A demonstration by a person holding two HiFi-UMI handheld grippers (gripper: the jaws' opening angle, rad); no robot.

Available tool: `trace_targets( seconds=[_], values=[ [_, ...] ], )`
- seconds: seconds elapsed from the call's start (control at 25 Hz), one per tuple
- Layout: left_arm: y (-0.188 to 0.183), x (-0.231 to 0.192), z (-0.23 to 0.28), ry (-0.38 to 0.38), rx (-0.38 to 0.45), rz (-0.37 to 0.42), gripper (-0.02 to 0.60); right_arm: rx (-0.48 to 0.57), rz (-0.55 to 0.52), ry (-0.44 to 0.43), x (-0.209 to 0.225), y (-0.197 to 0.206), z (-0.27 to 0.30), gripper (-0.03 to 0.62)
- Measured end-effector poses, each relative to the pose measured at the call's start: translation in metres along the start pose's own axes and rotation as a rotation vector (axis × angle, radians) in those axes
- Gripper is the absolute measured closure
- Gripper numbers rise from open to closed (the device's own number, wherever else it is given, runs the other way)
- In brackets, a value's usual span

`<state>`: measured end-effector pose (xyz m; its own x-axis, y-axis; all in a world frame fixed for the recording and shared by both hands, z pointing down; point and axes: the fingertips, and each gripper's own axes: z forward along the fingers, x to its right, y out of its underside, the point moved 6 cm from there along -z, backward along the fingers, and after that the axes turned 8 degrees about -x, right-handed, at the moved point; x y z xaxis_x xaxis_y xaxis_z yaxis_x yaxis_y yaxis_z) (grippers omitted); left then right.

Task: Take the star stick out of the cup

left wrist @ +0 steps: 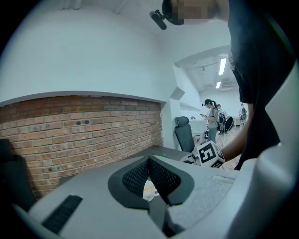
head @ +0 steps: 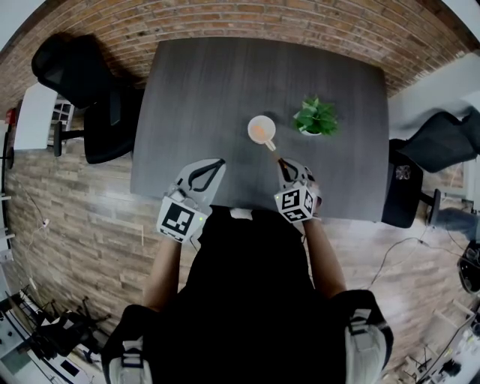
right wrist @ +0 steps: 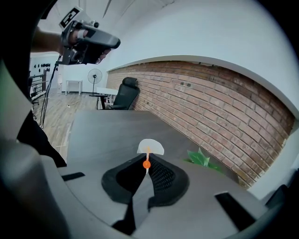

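A dark grey tabletop (head: 202,105) is filling the middle of the head view, with a small potted plant (head: 316,117) standing toward two o'clock. A black office chair (head: 82,82) is sitting at ten o'clock, another chair (head: 442,139) at three, and a brick wall (head: 247,19) is running along twelve.

office: swivel chair (head: 84,84), desk (head: 217,105)

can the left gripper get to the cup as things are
Probably yes: bare table lies between the left gripper and the cup. The right gripper, shut on the star stick, sits at the cup's other side. Left jaws are shut.
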<state>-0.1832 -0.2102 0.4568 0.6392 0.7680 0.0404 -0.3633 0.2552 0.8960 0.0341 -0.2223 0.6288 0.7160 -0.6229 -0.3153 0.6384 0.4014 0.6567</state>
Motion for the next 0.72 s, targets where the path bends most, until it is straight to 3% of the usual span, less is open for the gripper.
trace_targets(
  seconds=[0.72],
  values=[
    [0.006,0.018,-0.002,-0.047,0.021,-0.031,0.580,0.066,-0.062,-0.013,0.007,-0.015,-0.021,0.580]
  ],
)
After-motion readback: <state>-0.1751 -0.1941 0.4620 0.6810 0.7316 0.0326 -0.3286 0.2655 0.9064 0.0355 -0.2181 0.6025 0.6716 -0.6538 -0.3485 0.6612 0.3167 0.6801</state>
